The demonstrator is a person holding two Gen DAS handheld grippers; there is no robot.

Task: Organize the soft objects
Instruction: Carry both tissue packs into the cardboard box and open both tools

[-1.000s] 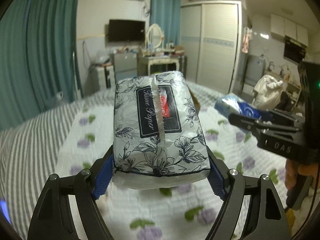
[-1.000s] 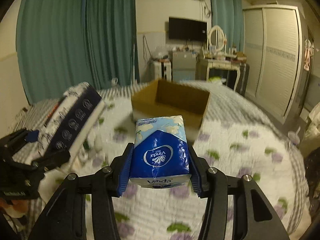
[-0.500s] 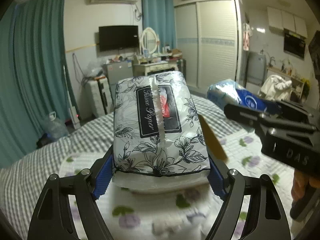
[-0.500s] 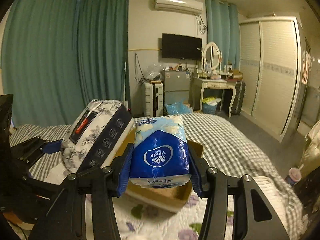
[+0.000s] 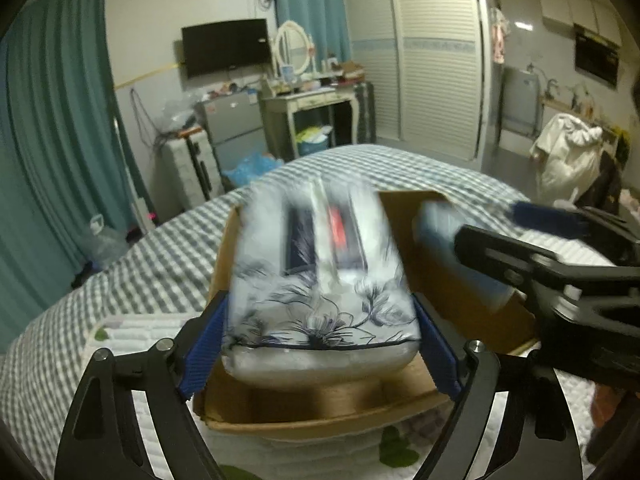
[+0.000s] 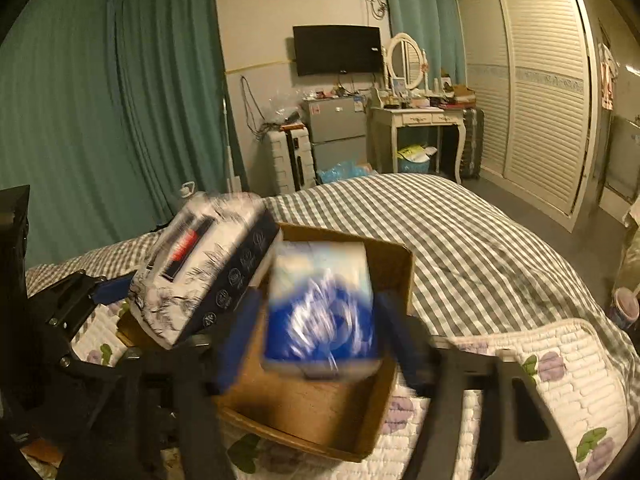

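Over cardboard box (image 5: pixel 320 408), blurred floral tissue pack (image 5: pixel 320 280) w/ black-red label.

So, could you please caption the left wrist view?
Floral tissue pack between the left gripper fingers, over the cardboard box.

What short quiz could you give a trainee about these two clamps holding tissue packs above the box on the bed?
1. True or false: the cardboard box sits on the floor beside the bed.
2. Which gripper holds the blue tissue pack: A) left, B) right, C) neither?
3. Fill in: the left gripper grips the floral tissue pack between its ______ pads.

Key
1. False. The box rests on the bed, partly on its quilted floral mat.
2. B. The right gripper has it between its fingers, over the open box.
3. Blue. The pack hangs above the box, and both views are blurred by motion.
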